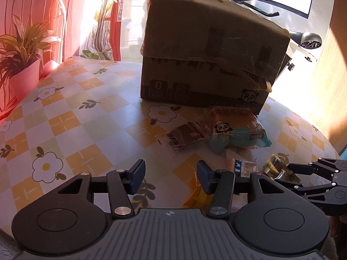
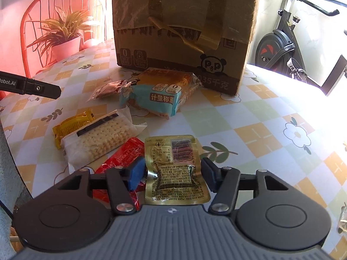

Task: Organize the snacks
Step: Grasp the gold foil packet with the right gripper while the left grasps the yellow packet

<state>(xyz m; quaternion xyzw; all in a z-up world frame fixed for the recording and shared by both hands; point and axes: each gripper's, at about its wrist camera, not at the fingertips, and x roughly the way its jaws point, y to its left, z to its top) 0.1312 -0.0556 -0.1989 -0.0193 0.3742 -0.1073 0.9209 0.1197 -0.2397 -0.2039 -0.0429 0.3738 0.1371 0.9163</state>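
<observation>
A closed, taped cardboard box (image 2: pixel 184 28) with a panda print stands upright at the back of the table; against its front lies a teal-and-orange bread pack (image 2: pixel 158 93), tilted, with a small brown clear-wrapped snack (image 2: pixel 109 90) touching its left side; nearer lie a yellow packet (image 2: pixel 71 125) and a cracker pack (image 2: pixel 102 138) overlapping it; a red sachet (image 2: pixel 123 158) and a flat gold pouch (image 2: pixel 173 169), barcode up, lie nearest.

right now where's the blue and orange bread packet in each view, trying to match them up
Left wrist view: blue and orange bread packet lies right of centre, just in front of the cardboard box's near right corner.
Right wrist view: the packet lies at centre, in front of the box's near face.
Shared landmark: the cardboard box with the panda logo.
</observation>
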